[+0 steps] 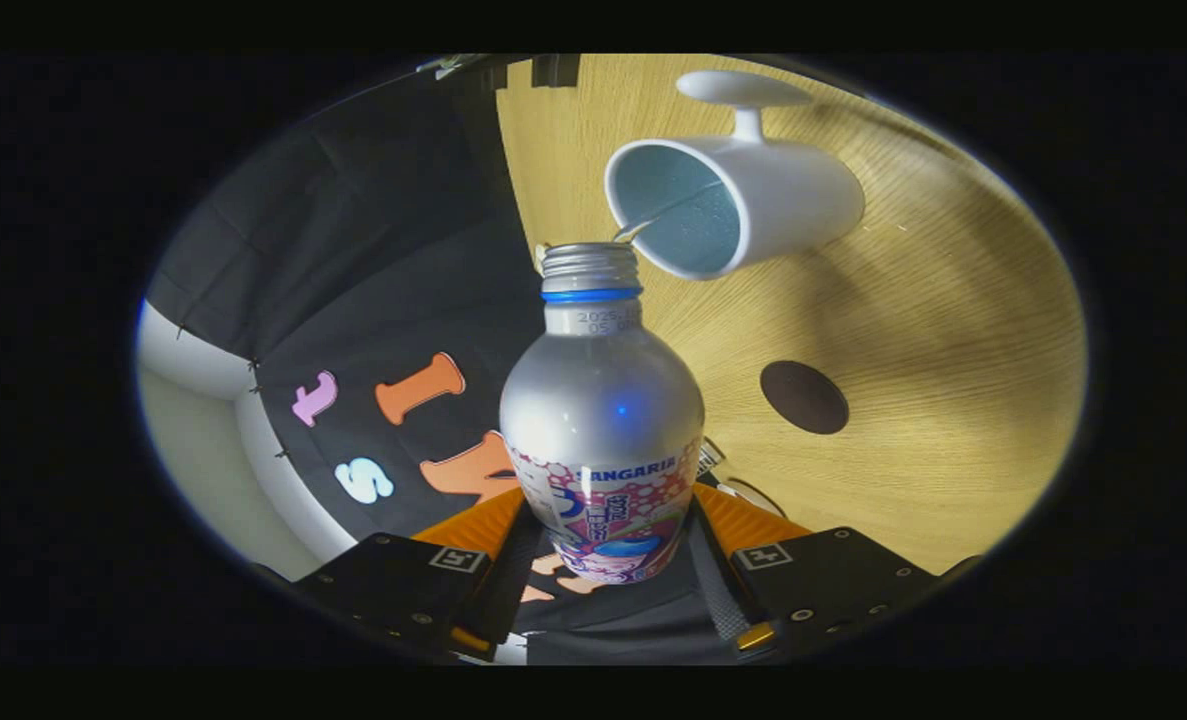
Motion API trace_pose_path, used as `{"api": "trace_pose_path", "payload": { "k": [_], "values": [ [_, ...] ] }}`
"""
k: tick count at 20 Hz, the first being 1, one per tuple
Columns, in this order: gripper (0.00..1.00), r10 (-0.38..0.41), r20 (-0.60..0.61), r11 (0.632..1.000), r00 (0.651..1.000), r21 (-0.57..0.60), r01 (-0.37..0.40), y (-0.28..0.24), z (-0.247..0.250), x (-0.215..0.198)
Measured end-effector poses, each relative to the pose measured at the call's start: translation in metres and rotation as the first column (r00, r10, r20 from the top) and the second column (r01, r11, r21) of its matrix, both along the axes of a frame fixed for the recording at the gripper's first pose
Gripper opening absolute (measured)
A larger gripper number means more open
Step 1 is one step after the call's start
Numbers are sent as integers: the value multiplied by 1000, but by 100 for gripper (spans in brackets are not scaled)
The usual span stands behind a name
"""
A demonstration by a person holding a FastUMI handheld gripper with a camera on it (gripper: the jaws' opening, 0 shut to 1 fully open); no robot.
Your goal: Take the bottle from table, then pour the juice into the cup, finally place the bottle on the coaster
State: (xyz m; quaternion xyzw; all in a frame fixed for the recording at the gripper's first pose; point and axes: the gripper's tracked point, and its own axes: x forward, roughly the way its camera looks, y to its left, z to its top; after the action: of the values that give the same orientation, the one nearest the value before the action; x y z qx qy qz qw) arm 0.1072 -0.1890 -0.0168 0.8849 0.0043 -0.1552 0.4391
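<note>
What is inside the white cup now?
A thin stream runs from the open mouth of the silver metal bottle, held between the gripper fingers, into the white cup. Its pale blue inside is visible; whether liquid has gathered there cannot be told.

The single camera rode on the gripper [603, 545] and looked forward along its two fingers [473, 530], which closed in from both sides at the bottom of the view. It sat very near the bottle [601, 420] clamped between them. The whole view was rolled hard sideways, so the table [953, 330] stood like a wall on one side, with the cup [743, 200] just beyond the bottle's mouth and the coaster [804, 397] farther down.
</note>
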Motion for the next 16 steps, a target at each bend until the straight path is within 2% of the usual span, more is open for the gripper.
{"api": "trace_pose_path", "payload": {
  "k": [16],
  "values": [
    [75,-35,18,998,999,60,34,-10,9,2]
  ]
}}
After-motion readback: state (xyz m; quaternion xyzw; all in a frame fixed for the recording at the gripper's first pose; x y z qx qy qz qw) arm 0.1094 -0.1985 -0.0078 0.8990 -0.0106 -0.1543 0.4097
